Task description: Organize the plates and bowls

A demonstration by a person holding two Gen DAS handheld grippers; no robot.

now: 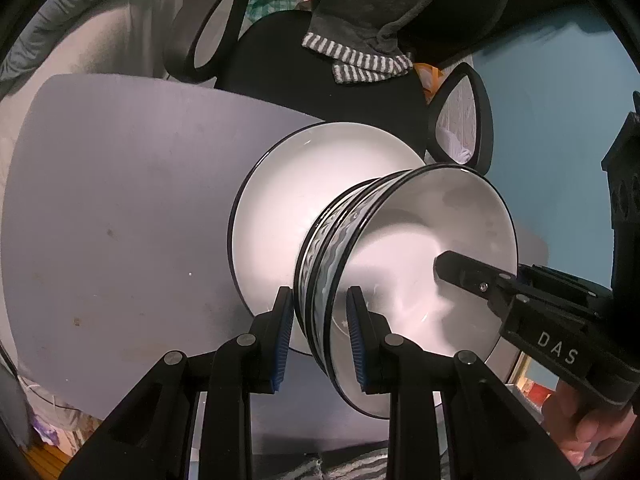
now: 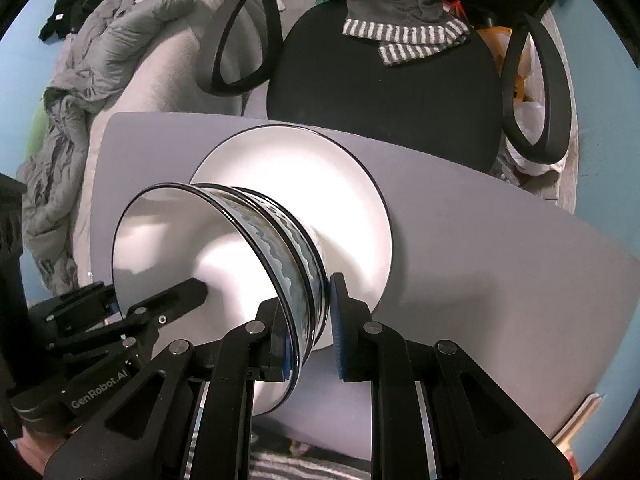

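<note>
Grey and matte, the table (image 1: pixel 120 208) fills the left of the left wrist view, lightly speckled with marks, with a black office chair (image 2: pixel 380 92) behind it and a striped cloth (image 2: pixel 416 40) draped on the seat. Toward the middle sits a wide white plate (image 1: pixel 276 208) with a thin dark rim, glossy and flat. Over it, two nested bowls (image 1: pixel 400 260), white inside with a wavy blue-grey band outside and dark rims, are carried by both tools at once. The left gripper (image 1: pixel 320 336) is clamped across the near wall of the bowls, one blue ribbed pad inside and one outside; the right gripper (image 2: pixel 310 328) pinches the opposite wall the same way. The pair seems to hang low above the plate's centre, though contact is hard to judge. To set them down well, I would keep both wrists level so the glazed stack does not tilt, centre the foot on the plate, and loosen both grips only once it sits.
</note>
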